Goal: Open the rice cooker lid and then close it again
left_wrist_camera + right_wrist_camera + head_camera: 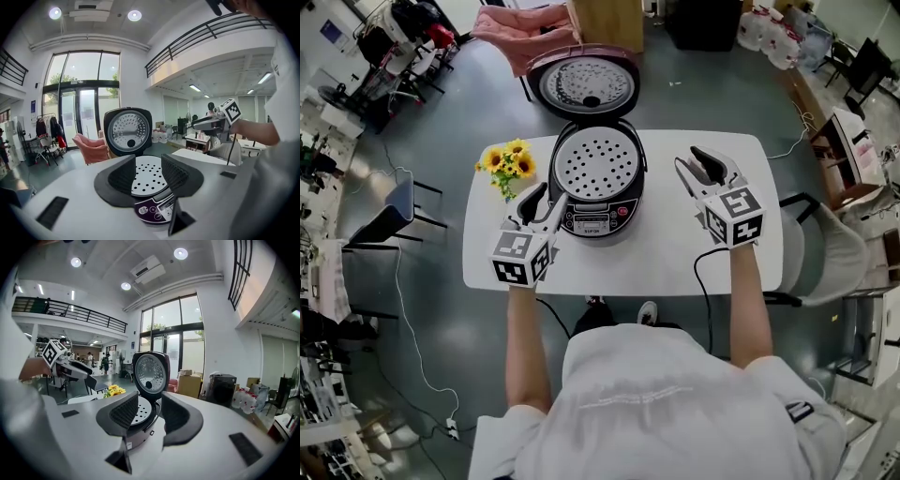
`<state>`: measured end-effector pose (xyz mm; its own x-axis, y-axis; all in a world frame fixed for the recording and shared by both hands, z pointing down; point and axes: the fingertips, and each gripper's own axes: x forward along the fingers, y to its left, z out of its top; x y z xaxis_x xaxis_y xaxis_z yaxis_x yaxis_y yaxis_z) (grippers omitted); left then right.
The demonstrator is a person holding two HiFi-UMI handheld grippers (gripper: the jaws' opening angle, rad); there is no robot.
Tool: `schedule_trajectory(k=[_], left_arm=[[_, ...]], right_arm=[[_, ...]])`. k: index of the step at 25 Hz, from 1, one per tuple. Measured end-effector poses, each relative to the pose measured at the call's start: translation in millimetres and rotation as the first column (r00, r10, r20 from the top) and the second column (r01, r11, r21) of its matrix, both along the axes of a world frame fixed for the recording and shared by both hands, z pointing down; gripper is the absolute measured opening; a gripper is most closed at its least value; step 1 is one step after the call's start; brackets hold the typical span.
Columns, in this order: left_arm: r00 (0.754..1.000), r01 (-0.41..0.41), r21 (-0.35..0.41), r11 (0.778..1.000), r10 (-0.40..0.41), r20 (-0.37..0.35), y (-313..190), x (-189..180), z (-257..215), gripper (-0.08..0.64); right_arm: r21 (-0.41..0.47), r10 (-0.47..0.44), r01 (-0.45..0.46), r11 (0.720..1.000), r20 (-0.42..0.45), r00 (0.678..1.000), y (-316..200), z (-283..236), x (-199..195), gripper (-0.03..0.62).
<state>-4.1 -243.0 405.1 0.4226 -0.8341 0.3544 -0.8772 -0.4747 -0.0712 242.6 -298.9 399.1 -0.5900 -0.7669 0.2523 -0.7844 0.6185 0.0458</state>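
scene: white rounded-rectangle table point(666, 267), person in a white shirt standing at its near edge, one gripper in each hand
rice cooker: dark round electric rice cooker with silver body point(623, 202), upright at table centre, towards the far edge
lid: round hinged lid with perforated metal inner face point(585, 86), fully open, tipped back past the table's far edge
pot opening: white perforated steamer plate point(596, 167) lying flat inside the open top
control panel: dark button panel point(592, 220) on the cooker front, facing the person
left gripper: left gripper point(546, 202) low at the cooker's front-left corner, just beside the panel; contact cannot be told
left fingers: released, jaws standing apart, nothing clamped; steamer plate and panel only show beyond the gap
right gripper: right gripper point(691, 165) over the table right of the cooker, clearly apart from it, pointing towards the far edge
right fingers: released, jaws apart, nothing between the pads; cooker seen past them
flowers: small bunch of yellow sunflowers point(510, 161) on the table just left of the cooker
background: pink armchair point(530, 33) on the floor behind the lid
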Motion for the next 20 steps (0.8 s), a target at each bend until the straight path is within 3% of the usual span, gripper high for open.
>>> schedule_trajectory(k=[11,20], left_arm=[[0.999,-0.040,0.016,0.999,0.040,-0.029,-79,-31,-1,0.186],[0.996,-0.089,0.079,0.993,0.088,0.013,-158,-58,-32,0.186]], right_arm=[[0.021,0.042,-0.041,0.999,-0.057,0.998,-60,-14,-21,0.170],[0.068,0.035,-0.030,0.997,-0.079,0.996,-118,-42,-48,0.170]])
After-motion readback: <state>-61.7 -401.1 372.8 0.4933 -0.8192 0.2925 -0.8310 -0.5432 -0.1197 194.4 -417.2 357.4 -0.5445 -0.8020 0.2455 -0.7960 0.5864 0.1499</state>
